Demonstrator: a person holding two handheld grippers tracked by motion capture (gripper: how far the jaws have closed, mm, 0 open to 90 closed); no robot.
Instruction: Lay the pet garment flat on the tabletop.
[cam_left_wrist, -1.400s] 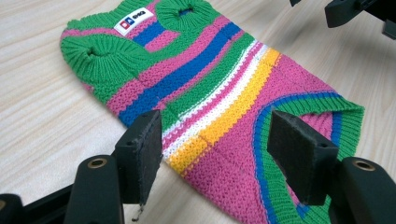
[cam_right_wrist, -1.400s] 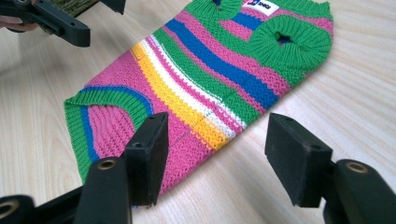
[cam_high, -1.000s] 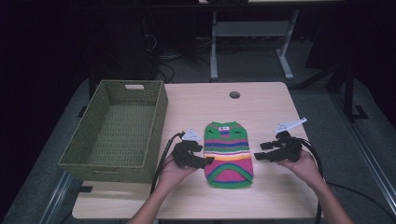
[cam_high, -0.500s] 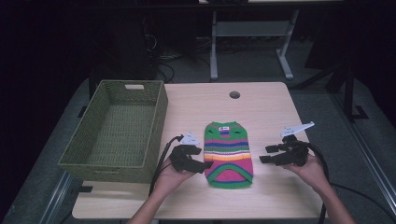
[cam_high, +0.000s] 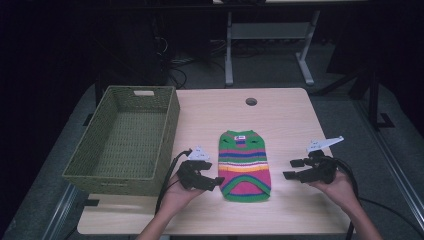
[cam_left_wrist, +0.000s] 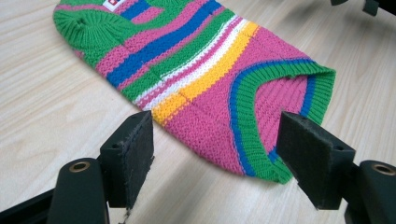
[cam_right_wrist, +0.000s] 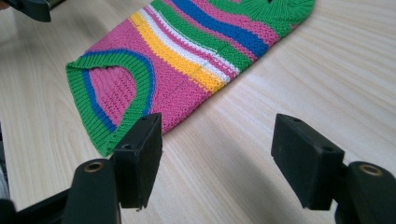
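Note:
A small knitted sweater (cam_high: 244, 162) in green, blue, pink, yellow and white stripes lies flat on the wooden table (cam_high: 290, 120), collar away from me. My left gripper (cam_high: 216, 181) is at its near left corner with the jaws open. In the left gripper view the sweater's hem (cam_left_wrist: 243, 135) lies between and just past the open left gripper (cam_left_wrist: 215, 140). My right gripper (cam_high: 291, 169) hovers to the sweater's right, a gap away and open. In the right gripper view the sweater (cam_right_wrist: 187, 51) lies ahead and left of the open right gripper (cam_right_wrist: 217, 140), with bare wood between the jaws.
A green woven basket (cam_high: 120, 177) stands at the table's left side with nothing in it. A round cable hole (cam_high: 251, 101) sits near the far edge. A metal stand (cam_high: 265, 35) and cables are on the dark floor beyond the table.
My right gripper has drifted to the right and nearer to me, away from the sweater's edge. The left gripper and the sweater have stayed put.

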